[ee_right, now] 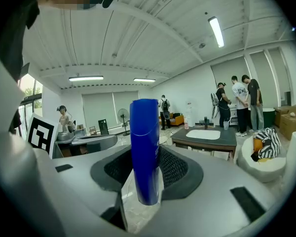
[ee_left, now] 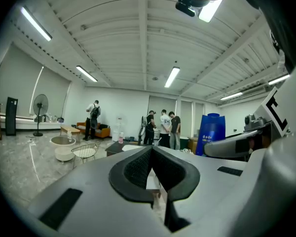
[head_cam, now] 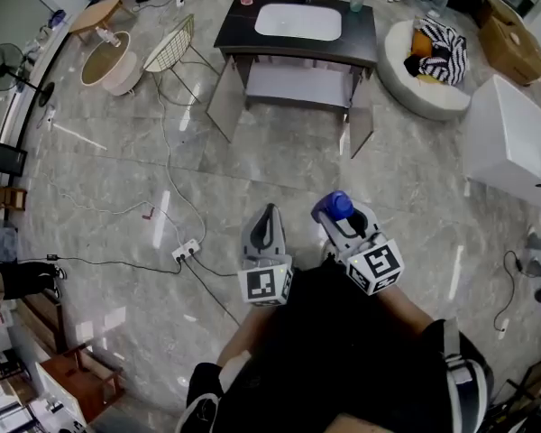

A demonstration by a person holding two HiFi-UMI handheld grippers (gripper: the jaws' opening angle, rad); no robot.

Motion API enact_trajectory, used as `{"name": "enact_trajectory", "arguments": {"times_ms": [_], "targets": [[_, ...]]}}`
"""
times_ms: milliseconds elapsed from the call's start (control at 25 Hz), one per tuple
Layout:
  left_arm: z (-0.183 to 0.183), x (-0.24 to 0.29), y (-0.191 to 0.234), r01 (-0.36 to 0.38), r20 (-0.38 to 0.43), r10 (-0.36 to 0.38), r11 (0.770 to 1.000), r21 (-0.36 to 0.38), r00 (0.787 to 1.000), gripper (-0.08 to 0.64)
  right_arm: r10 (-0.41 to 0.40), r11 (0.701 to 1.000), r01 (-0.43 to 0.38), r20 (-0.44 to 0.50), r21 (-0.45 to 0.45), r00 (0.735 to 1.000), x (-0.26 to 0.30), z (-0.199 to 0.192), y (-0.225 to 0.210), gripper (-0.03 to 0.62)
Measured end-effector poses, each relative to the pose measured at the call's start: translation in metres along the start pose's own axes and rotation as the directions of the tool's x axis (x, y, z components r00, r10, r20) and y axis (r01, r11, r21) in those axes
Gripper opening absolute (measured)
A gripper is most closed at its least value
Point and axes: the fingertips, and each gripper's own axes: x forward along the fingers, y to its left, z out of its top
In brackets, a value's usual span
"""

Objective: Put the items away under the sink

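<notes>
1 blue bottle (ee_right: 144, 152) clamped in right gripper (head_cam: 342, 216), left gripper (ee_left: 151, 151) closed empty, both held over floor (head_cam: 117, 179), sink cabinet (head_cam: 243, 36) doors (head_cam: 225, 97) opened ahead

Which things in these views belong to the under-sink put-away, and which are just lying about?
Job:
blue plastic bottle, clamped in the right gripper jaws
dark vanity with white sink, cabinet doors open
left gripper, shut, empty

Lying about:
white wire chair
round beige table
white power strip
black standing fan
</notes>
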Motion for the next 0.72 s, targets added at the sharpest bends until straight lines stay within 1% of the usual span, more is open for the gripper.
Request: {"name": "enact_trajectory", "arguments": {"times_ms": [160,440,520,640,720], "targets": [[-0.004,-0.009,0.018,0.003,-0.006,-0.003,1.0,-0.006,1.0,0.015,-0.011,1.0,0.01,0.003,0.02,1.0,0.01,-0.002,0.013,0.155],[-0.013,-0.026,0.049,0.031,-0.022,-0.032,0.999,-0.006,0.999,0.015,-0.035,0.999,0.035,-0.005,0.018,0.999,0.032,-0.01,0.041,0.155],[-0.016,-0.024,0.057,0.037,-0.027,-0.037,0.999,0.001,0.999,0.015,-0.044,0.999,0.044,-0.005,0.021,0.999,0.04,-0.011,0.043,0.155],[-0.02,-0.019,0.065,0.034,-0.03,-0.034,0.999,-0.029,0.999,0.015,-0.052,0.998,0.052,-0.019,0.027,0.998,0.052,-0.014,0.041,0.155],[-0.024,-0.013,0.07,0.035,-0.039,-0.037,0.999,-0.032,0.999,0.015,-0.049,0.998,0.05,-0.022,0.029,0.999,0.06,-0.016,0.039,0.155]]}}
